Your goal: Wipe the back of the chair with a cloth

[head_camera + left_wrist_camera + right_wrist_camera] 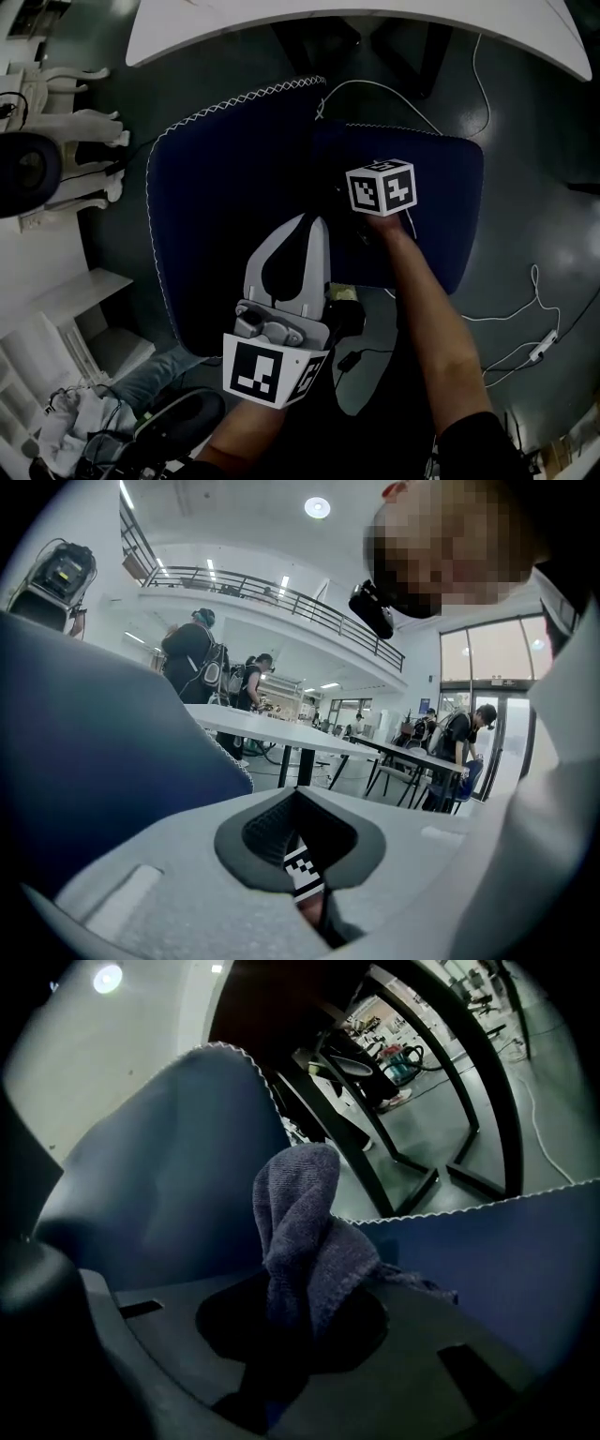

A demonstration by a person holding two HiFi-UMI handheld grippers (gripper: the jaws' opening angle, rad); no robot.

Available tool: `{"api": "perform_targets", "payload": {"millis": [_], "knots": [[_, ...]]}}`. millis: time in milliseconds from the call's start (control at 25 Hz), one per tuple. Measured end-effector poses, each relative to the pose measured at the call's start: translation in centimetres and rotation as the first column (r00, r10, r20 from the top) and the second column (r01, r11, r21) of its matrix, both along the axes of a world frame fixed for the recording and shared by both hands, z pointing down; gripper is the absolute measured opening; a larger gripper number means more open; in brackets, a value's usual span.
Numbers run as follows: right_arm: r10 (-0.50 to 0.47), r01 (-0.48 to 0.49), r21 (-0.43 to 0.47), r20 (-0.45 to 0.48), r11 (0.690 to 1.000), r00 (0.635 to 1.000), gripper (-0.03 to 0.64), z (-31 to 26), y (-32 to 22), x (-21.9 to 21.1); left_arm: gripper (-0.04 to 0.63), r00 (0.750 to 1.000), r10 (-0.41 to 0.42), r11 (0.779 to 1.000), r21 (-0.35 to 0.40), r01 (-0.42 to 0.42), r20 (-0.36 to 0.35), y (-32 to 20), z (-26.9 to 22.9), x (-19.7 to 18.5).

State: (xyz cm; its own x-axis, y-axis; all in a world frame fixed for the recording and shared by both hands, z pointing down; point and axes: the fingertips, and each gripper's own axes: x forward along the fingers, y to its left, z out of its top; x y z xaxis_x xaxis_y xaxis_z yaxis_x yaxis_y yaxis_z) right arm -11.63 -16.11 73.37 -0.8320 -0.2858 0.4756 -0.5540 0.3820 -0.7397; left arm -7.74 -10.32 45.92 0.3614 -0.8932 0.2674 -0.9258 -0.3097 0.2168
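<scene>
Left claw: nearest to us, the left gripper point(314, 223) is white moulded plastic. Its two curved jaws meet at the tips with nothing held, and it hangs over the chair's left panel.
Right claw: a little farther and to the right, the right gripper point(309, 1288) is dark grey. We see its jaws clamped on the cloth.
Cloth: the cloth point(298, 1222) is a dull blue-grey terry fabric with a fine looped nap. It is bunched into a twisted upright fold that rises out of the right claw, just in front of the gap where the chair's two panels meet.
Chair: the chair point(216, 206) has two broad padded panels in smooth, dark navy upholstery. They have rounded corners and white zigzag stitching along the edges.
Floor: we see a dark grey-green floor point(525, 169) with a slight sheen. Thin white cables point(525, 323) loop across it to the right.
Table: the curved white table point(375, 28) lies beyond the chair on dark legs.
Room: from the left gripper view we make out a tall, bright hall with a railed upper gallery, round ceiling lights, long tables and several people standing far off.
</scene>
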Motion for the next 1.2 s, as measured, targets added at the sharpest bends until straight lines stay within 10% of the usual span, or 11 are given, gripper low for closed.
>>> {"api": "perform_targets", "payload": {"millis": [520,680,840,1080,1200], "knots": [[0.011,-0.012,-0.002,-0.227,1.0,0.974,0.077,-0.7,2.7,4.4,0.008,1.0,0.008,1.0,-0.022,-0.007,0.009,1.5,-1.2,1.2],[-0.088,0.078,0.115,0.09,0.99,0.992,0.076,-10.0,5.7,1.3,0.008,1.0,-0.005,1.0,-0.016,0.005,0.008,2.1,-2.9,0.0],[-0.172,0.077,0.217,0.465,0.973,0.868,0.075,-22.0,8.4,-1.8,0.008,1.0,-0.018,1.0,-0.004,0.018,0.014,3.5,-6.1,-1.3],[-0.316,0.126,0.328,0.63,0.936,0.71,0.075,-31.6,12.1,-3.7,0.008,0.997,-0.061,0.997,0.045,0.059,0.041,5.0,-10.6,-3.6],[-0.331,0.163,0.313,0.615,0.936,0.716,0.075,-30.3,12.6,-5.2,0.008,0.996,-0.073,0.996,0.057,0.07,0.05,5.4,-11.0,-4.2]]}}
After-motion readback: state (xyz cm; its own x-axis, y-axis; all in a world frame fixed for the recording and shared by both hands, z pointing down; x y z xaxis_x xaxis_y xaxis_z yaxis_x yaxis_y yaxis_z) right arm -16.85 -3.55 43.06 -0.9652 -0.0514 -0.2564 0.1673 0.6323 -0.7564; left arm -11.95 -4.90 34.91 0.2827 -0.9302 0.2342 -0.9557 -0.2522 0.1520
